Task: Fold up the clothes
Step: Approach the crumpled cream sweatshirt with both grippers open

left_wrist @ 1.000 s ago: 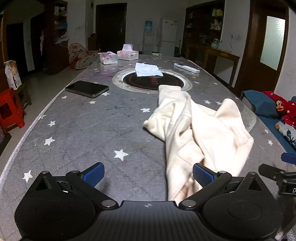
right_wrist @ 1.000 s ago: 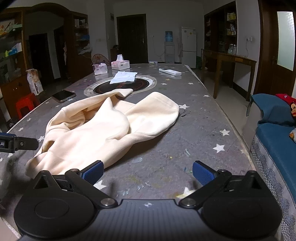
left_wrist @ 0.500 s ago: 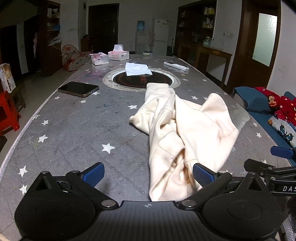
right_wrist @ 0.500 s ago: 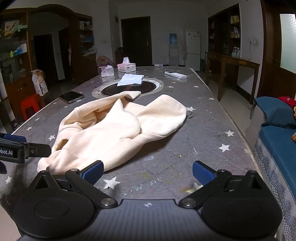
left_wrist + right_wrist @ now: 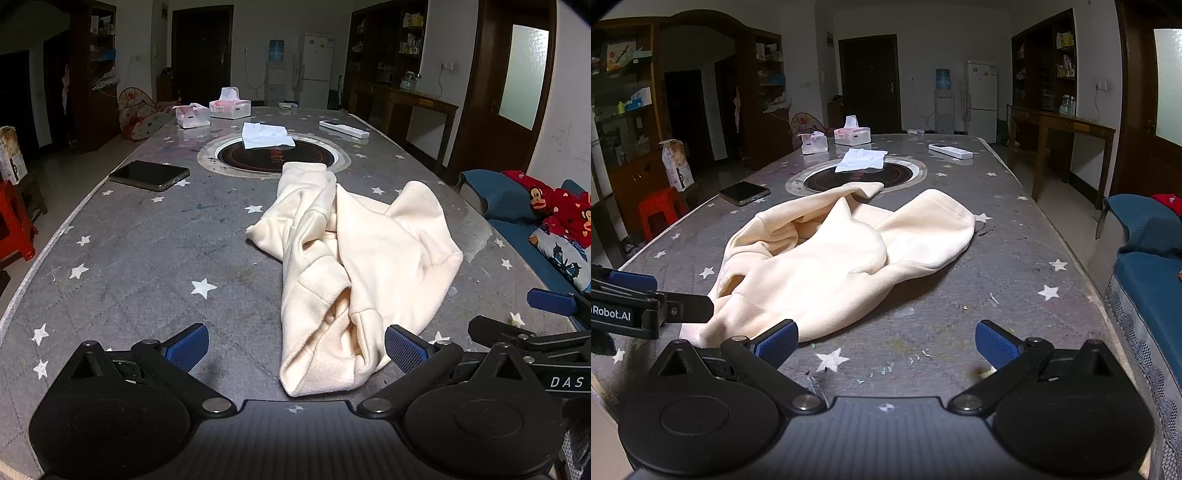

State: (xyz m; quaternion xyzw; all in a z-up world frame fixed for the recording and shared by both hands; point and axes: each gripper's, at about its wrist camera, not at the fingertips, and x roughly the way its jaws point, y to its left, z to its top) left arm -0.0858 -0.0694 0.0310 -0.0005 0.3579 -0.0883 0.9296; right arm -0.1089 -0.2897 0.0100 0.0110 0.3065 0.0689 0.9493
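A cream fleece garment lies crumpled on the grey star-patterned table. My left gripper is open; the garment's near hem reaches in between its blue pads without being clamped. My right gripper is open over bare table, with the garment's edge just beside its left pad. Each gripper shows in the other's view: the right one at the right edge, the left one at the left edge.
On the table lie a dark phone, a white cloth on a round black inset, two tissue boxes, and a white remote. A blue sofa with red cushions runs along the right. A red stool stands left.
Both grippers have drawn back and shifted left, so the garment sits a little farther right in both views. The garment itself has not moved, and both grippers stay open.
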